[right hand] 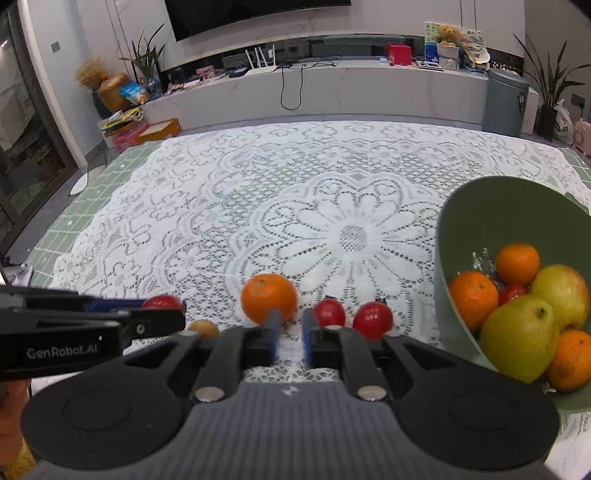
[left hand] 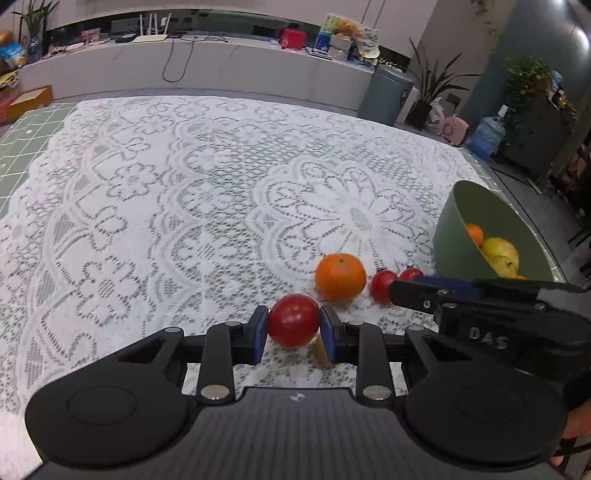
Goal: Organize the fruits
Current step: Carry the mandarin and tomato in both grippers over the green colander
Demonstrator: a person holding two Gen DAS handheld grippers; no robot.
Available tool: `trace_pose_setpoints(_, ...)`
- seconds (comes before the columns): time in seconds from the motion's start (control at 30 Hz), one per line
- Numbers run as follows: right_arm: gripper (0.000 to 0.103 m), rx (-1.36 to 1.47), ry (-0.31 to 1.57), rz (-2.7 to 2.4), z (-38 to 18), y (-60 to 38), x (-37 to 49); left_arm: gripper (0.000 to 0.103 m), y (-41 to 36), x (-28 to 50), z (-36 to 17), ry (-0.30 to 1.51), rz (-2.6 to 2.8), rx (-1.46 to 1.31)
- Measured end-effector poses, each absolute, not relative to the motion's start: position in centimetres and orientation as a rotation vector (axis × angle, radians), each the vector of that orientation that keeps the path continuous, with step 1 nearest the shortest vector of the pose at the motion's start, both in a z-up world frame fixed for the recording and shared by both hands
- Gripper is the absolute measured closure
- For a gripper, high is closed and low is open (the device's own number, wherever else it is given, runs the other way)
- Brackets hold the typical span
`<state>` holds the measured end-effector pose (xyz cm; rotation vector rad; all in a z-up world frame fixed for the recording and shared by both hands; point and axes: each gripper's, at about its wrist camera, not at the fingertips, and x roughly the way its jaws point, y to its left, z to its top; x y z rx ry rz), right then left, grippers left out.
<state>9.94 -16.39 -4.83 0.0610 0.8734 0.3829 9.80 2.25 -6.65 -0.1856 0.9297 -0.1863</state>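
Left gripper (left hand: 294, 325) clamps a small round glossy red tomato (left hand: 293, 320) across its middle just above the white lace tablecloth (left hand: 166, 206); light, slick, soft-skinned, so gentle squeeze; right gripper (right hand: 289, 332), jaws narrow, nothing between, near green plastic bowl (right hand: 480, 218).

Home living room: wall television (right hand: 255, 14), houseplants (right hand: 147, 55).
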Motion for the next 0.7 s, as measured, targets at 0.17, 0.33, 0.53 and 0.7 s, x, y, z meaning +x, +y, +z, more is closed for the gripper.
trace_pose_setpoints(0.17,0.063,0.025,0.839,0.431,-4.6,-15.3,10.0,0.069,3.1,9.7,-6.6,0.929,-0.156,-0.186)
trace_pose_setpoints(0.33,0.063,-0.086,0.839,0.435,-5.7,-13.1,10.9,0.069,3.8,10.0,-6.7,0.929,-0.139,-0.198)
trace_pose_setpoints(0.53,0.063,-0.126,0.833,0.442,-6.6,-12.0,11.7,0.069,4.2,10.3,-7.0,0.939,-0.141,-0.198)
trace_pose_setpoints(0.7,0.061,-0.187,0.832,0.417,-7.2,-11.2,12.1,0.069,4.2,10.5,-7.0,0.939,-0.153,-0.204)
